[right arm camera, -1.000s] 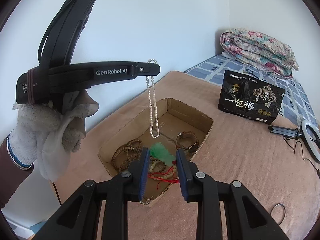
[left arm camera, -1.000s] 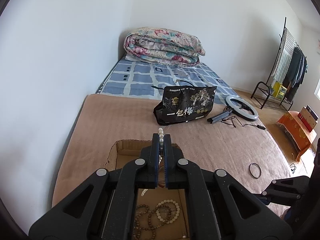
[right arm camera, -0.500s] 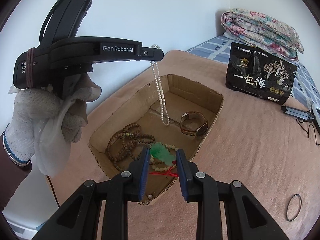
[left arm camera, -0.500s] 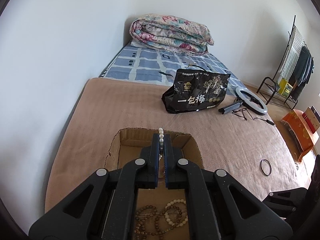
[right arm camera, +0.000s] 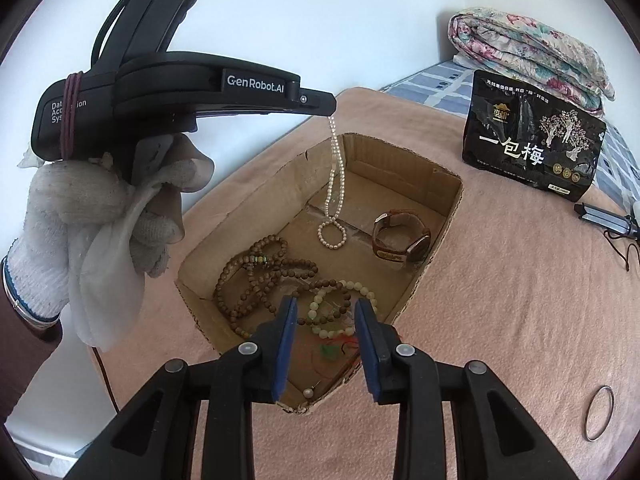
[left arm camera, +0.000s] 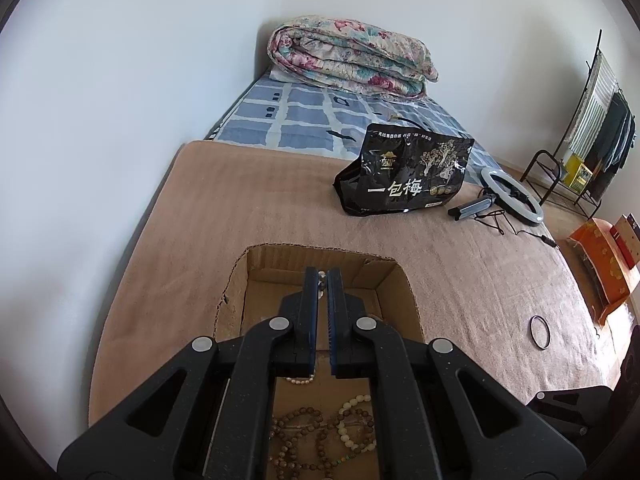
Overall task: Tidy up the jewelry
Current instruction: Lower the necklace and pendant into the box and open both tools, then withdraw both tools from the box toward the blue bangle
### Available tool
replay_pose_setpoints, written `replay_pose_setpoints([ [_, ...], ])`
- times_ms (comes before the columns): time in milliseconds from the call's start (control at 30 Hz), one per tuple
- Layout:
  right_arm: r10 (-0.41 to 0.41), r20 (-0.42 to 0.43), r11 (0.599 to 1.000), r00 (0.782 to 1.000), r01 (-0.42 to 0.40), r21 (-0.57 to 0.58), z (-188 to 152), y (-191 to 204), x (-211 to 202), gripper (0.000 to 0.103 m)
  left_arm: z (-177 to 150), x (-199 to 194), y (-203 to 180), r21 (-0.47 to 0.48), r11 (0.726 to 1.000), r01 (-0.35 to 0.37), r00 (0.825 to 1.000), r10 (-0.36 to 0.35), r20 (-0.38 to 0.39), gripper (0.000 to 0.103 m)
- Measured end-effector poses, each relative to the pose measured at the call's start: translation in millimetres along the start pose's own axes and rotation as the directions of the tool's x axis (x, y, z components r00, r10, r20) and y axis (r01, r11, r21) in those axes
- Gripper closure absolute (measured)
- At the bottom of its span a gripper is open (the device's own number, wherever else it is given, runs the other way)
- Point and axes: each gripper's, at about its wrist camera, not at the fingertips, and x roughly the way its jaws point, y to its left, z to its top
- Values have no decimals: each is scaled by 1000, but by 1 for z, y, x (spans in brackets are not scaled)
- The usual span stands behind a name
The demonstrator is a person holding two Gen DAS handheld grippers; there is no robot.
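Left gripper [right arm camera: 330, 110], angled down at 10 o'clock over cardboard box [right arm camera: 448, 216], pinching white pearl necklace [right arm camera: 334, 184], lower loop resting on box floor; right gripper [right arm camera: 326, 334] at 6 o'clock, jaws opening, empty.

Blanket [left arm camera: 240, 216]: tan, spread over the near part of the bed
Sheet [left arm camera: 304, 120]: blue and white check, covering the far part of the bed
Quilt [left arm camera: 352, 60]: floral, folded, lying on the sheet against the wall
Bag [left arm camera: 404, 176]: black, printed with gold trees and white characters, standing on the blanket near the sheet's edge
Ring light [left arm camera: 512, 196]: white hoop lying on the blanket just right of the bag, with a dark handle and thin cord
Clothes rack [left arm camera: 588, 120]: black metal, at the far right, with dark garments hanging
Orange box [left arm camera: 604, 256]: on the floor beside the bed
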Motion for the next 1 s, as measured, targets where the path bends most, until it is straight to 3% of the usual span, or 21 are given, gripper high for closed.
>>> replay_pose_setpoints([
  [100, -17, 14, 1000, 1000, 17, -8, -1, 1, -2, 39, -1, 1, -1, 4, 1000, -5, 1000, 5, -8, 101],
  [200, -25, 19, 1000, 1000, 25, -16, 0, 2, -4, 38, -2, 1, -3, 9, 1000, -8, 1000, 8, -11, 93],
  [467, -42, 31, 999, 999, 43, -13, 0, 0, -11, 35, -4, 0, -5, 9, 1000, -10, 1000, 10, -8, 92],
  [833, -87, 80, 996, 993, 86, 15, -4, -14, -41, 17, -11, -29, -20, 18, 1000, -21, 999, 21, 24, 91],
  [900, -97, 92, 995, 991, 95, 29, -5, -20, -49, 13, -14, -36, -24, 26, 1000, -15, 999, 15, 30, 73],
  [1000, -123, 113, 992, 986, 118, 51, -8, -32, -63, 7, -19, -47, -33, 38, 999, -7, 999, 5, 45, 66],
])
